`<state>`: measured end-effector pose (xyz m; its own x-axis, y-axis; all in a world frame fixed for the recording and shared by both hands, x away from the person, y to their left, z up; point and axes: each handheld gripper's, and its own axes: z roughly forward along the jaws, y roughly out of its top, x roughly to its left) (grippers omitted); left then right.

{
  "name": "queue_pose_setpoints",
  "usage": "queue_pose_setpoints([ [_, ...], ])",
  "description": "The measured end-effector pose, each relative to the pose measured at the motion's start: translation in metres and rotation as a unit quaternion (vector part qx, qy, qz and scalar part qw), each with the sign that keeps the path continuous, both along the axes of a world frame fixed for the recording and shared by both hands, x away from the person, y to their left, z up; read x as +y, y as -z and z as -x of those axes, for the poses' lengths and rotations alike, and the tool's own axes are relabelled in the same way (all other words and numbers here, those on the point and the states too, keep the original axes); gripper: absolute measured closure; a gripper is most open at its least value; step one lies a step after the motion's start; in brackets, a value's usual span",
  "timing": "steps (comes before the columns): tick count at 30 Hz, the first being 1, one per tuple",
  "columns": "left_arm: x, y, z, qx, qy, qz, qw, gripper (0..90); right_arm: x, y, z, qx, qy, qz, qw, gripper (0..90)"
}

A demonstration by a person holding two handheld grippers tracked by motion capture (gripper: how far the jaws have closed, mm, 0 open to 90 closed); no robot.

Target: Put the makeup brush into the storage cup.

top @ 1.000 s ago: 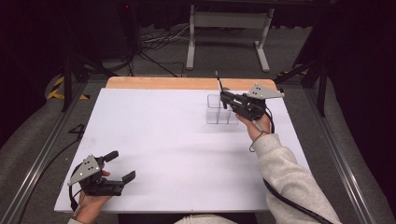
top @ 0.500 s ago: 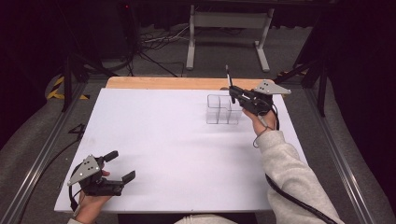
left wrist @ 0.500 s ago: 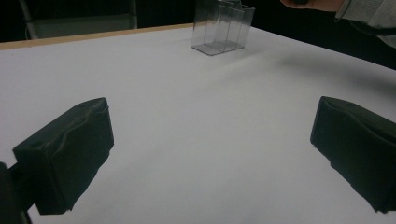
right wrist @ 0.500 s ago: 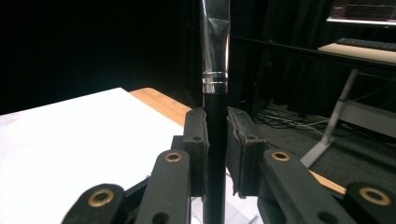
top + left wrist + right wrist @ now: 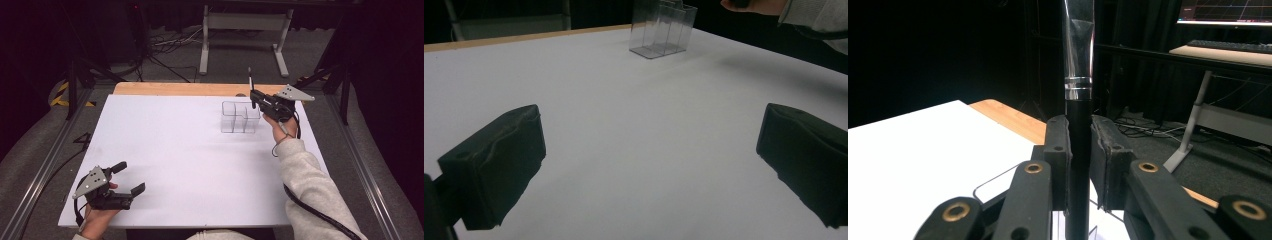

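While the right gripper (image 5: 256,98) jaws clamp an upright brush (image 5: 1078,125) above the clear organizer (image 5: 240,117), misalignment risks tipping it; left gripper (image 5: 124,177) jaws gape empty.

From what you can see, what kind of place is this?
Probably a recording lab or studio: black curtains around a white-topped table, loose cables on the grey floor, and a monitor on a desk behind.

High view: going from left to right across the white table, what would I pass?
Left tool, open, near the front edge → bare white table → clear plastic organizer → right tool, clamped on a slim black pen-like stick standing upright.
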<state>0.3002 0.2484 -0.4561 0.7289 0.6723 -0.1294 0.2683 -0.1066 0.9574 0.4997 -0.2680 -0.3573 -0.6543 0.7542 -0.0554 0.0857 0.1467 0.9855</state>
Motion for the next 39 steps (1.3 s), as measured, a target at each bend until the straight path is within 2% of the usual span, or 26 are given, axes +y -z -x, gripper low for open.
queue_pose_setpoints([
  [6, 0.000, 0.001, 0.000, 0.003, 0.000, 0.003, 1.0000, 0.2, -0.001, 0.010, -0.004, 0.001, 0.004, -0.007, 1.0000, 78.7],
  [10, 0.000, 0.001, 0.000, 0.002, 0.001, 0.002, 1.0000, 0.2, -0.001, 0.018, -0.008, 0.007, 0.010, 0.001, 0.9999, 78.7],
  [18, 0.001, 0.001, 0.000, 0.003, 0.000, 0.002, 1.0000, 0.2, -0.003, 0.031, -0.010, 0.011, 0.012, -0.003, 0.9999, 78.7],
  [39, 0.001, 0.001, 0.000, 0.001, -0.001, 0.001, 1.0000, 0.2, -0.003, 0.051, -0.009, 0.028, 0.013, 0.001, 0.9995, 78.7],
])
